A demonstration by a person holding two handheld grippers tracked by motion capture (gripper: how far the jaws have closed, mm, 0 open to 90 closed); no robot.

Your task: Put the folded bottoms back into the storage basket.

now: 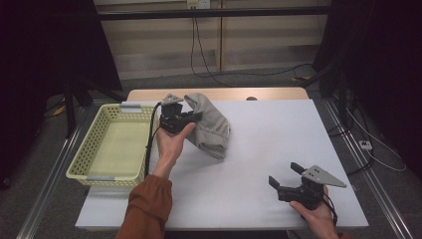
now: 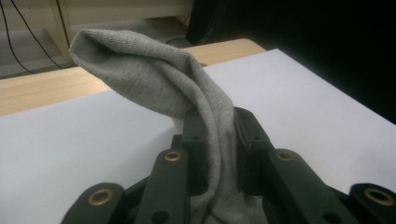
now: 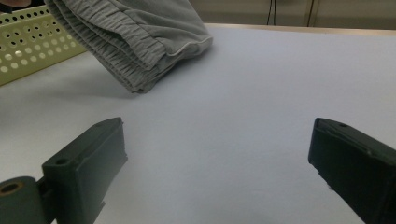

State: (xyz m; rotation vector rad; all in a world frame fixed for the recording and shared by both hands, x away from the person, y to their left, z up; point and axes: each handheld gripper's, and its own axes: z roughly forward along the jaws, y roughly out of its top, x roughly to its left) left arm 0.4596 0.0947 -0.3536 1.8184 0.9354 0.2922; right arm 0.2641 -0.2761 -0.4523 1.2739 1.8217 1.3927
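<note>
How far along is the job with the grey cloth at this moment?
Done: the left gripper has the grey cloth clamped and lifted off the white table. In hand: carrying it, beside the yellow basket. Left: the basket looks empty, so placing it probably remains. The right gripper waits open.

The grey garment (image 2: 154, 79) is a soft knitted cloth with a fine, matt weave; beside the basket (image 3: 28, 44) its gathered edge (image 3: 116, 51) shows close ribbing. The basket is pale yellow-green plastic, smooth and slightly shiny, pierced with rows of small holes. The left gripper (image 2: 217, 135) is matt black plastic, with brass-coloured metal rings (image 2: 173, 156) set in its links. The right gripper (image 3: 217, 154) has the same dull black finish, smooth on its flat faces. The white table cover (image 1: 268, 149) beneath the garment looks smooth and matt like paper or board, and the table edge (image 1: 219, 93) beyond it is pale wood.
</note>
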